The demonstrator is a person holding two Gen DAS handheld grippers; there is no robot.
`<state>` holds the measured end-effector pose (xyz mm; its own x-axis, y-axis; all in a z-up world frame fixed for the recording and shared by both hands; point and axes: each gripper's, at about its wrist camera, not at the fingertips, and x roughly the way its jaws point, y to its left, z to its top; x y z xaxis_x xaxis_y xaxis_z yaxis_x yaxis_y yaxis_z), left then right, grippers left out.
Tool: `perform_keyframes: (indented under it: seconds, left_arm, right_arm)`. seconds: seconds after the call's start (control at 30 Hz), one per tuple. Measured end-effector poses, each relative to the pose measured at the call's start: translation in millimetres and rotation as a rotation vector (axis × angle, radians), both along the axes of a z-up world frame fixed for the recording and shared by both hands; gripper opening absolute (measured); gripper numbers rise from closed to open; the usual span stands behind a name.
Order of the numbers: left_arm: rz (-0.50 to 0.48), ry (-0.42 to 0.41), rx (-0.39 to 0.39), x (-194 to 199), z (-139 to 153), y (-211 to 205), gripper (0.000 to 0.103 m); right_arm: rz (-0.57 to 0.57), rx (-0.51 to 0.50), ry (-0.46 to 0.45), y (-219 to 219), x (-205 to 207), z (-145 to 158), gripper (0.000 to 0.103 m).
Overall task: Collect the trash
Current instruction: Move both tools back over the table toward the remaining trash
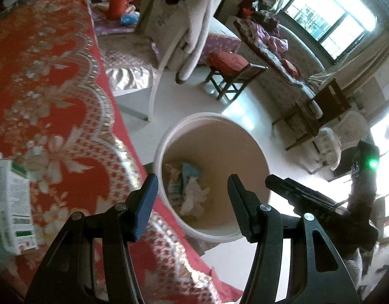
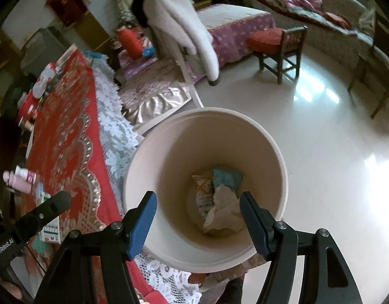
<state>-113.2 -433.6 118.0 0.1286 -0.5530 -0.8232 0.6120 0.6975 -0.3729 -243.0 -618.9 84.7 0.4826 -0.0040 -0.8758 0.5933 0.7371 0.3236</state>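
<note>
hovering over the bin (image 2: 207, 131), both tools stand with their jaws apart and nothing between them: the right tool (image 2: 198, 219) is right above the open mouth, and the left tool (image 1: 193, 200) hangs just beside it, over the edge of the red cloth (image 1: 55, 88) that covers the surface. neither pad touches anything.

down in the bottom of the bin lies the trash already in: a crumpled white tissue (image 2: 223, 212), a printed wrapper (image 2: 203, 192) under it and a blue packet (image 2: 227, 177) behind. from where i stand that part looks done, so the step in hand is, i'd judge, going back for more.

on the surface, to the left, sits a white and green carton (image 1: 14, 202), near the left tool and the closest likely pick. farther along the cloth are a pink bottle (image 2: 20, 178) and a clutter of small things i can't make out; whether those count as trash i can't tell.

to do it well, i'd clear each tool of the rim before swinging across, keep the jaws wide on the approach, and come down on the carton across its narrow sides so it doesn't slip or crush. the lace edging (image 2: 116, 131) hangs close to the bin and could snag a fingertip.

beyond, a shiny floor (image 2: 321, 164), a small wooden chair (image 2: 280, 48) with a red cushion, and a white coat (image 2: 179, 20) draped over a stand.
</note>
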Motion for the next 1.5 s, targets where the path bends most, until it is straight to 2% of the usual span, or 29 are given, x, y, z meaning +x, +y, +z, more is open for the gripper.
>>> perform_keyframes:
  seconds: [0.33,0.63,1.07,1.5]
  left_arm:
    - [0.082,-0.135,0.038,-4.8,21.9,56.5,0.055]
    - [0.198,-0.223,0.067,1.5,37.2,133.5,0.055]
    - [0.386,-0.263,0.117,7.5,39.0,238.3,0.055]
    - [0.492,-0.277,0.155,6.9,35.8,297.4,0.055]
  right_arm:
    - [0.116,-0.043,-0.041,54.9,27.0,24.6,0.066]
    - [0.234,-0.061,-0.077,117.4,55.0,40.0,0.066]
    - [0.399,-0.081,-0.124,205.6,90.9,58.3,0.066]
    - [0.506,-0.076,-0.123,264.2,112.1,56.5,0.067]
